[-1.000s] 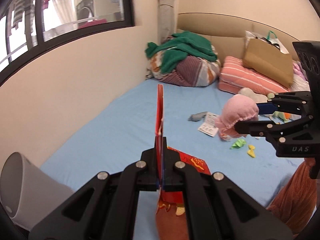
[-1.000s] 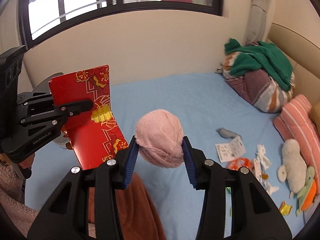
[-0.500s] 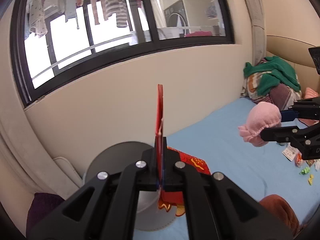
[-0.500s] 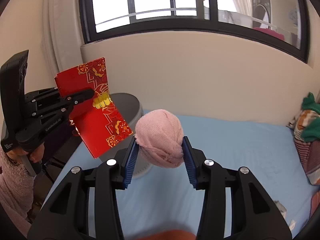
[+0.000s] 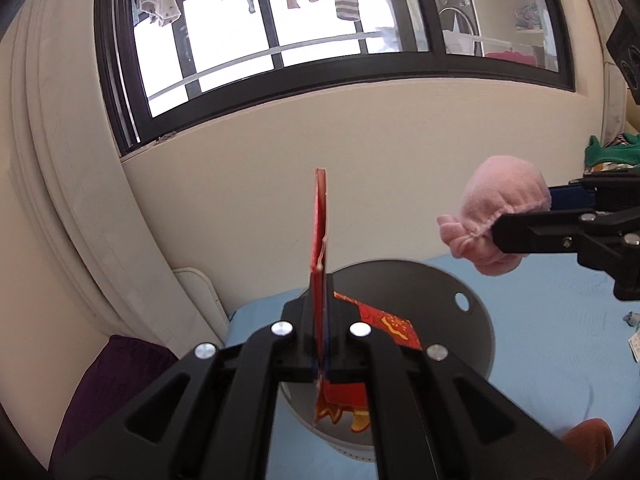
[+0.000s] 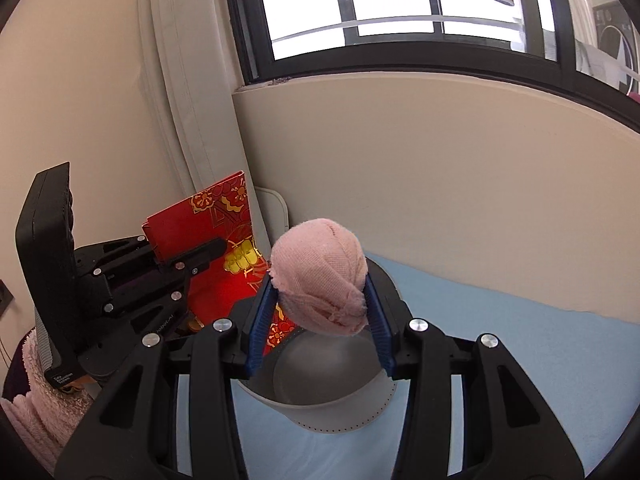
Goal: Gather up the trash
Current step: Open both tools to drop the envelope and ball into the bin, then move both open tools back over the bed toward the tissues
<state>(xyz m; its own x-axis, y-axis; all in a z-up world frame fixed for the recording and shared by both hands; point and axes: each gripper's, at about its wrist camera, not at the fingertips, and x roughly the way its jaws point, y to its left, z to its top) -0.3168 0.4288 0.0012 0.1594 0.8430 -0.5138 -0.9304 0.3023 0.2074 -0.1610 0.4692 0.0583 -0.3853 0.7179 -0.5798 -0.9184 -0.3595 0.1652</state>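
My left gripper (image 5: 320, 304) is shut on a red envelope with gold print (image 5: 319, 232), seen edge-on and upright; it also shows in the right wrist view (image 6: 212, 236). My right gripper (image 6: 318, 300) is shut on a pink balled-up cloth (image 6: 320, 272), also seen at the right of the left wrist view (image 5: 504, 216). Both are held over a grey bin (image 5: 440, 320) that stands at the corner of the bed (image 6: 520, 340); its open mouth shows in the right wrist view (image 6: 332, 392).
The cream wall (image 5: 240, 208) and a black-framed window (image 5: 280, 80) lie straight ahead, with a curtain (image 5: 60, 200) at the left. A purple cushion (image 5: 116, 368) lies lower left. Small scraps (image 5: 634, 344) lie on the blue sheet at the right.
Both grippers have swung left from the bed's middle toward the window wall. The grey bin has come under them. Both grips are unchanged.
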